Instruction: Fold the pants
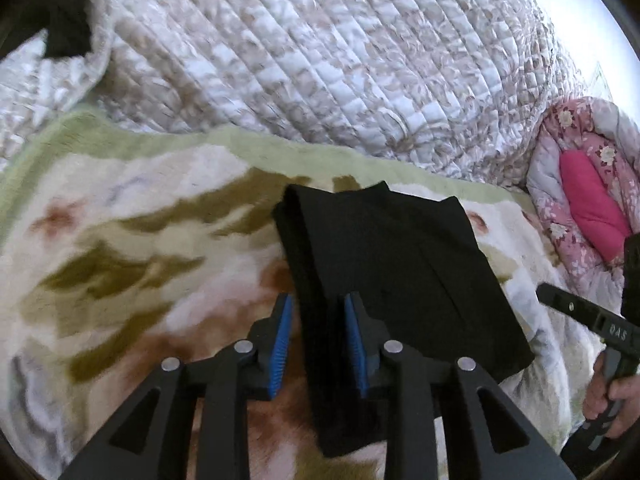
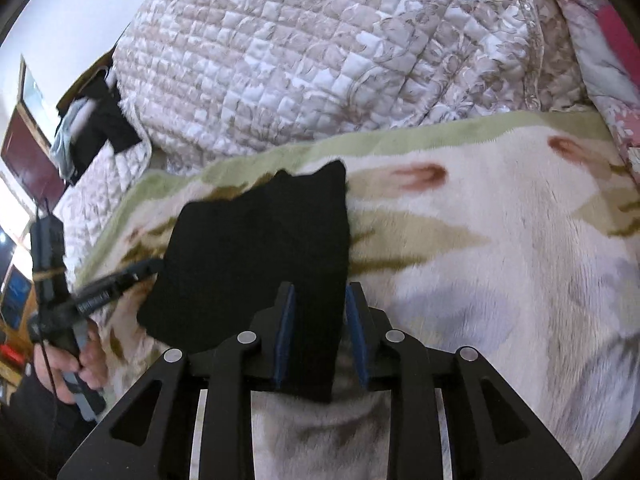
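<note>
The black pants (image 1: 392, 256) lie folded into a compact rectangle on a fleece blanket (image 1: 120, 240). My left gripper (image 1: 318, 300) straddles their near left edge. Its left blue pad stands a little off the cloth, so the jaws are open around the fold. In the right wrist view the same pants (image 2: 256, 248) reach down between the fingers of my right gripper (image 2: 320, 290) at their near right corner. A narrow gap shows beside the right pad, so this gripper is open too. Each view catches the other gripper at its side, held by a hand (image 1: 612, 396).
A quilted beige and white bedspread (image 1: 320, 60) is heaped behind the blanket. A pink floral duvet (image 1: 580, 200) lies at the right. Dark clothing (image 2: 96, 120) sits at the far left by the bed's edge. The fleece blanket (image 2: 500, 240) spreads to the right.
</note>
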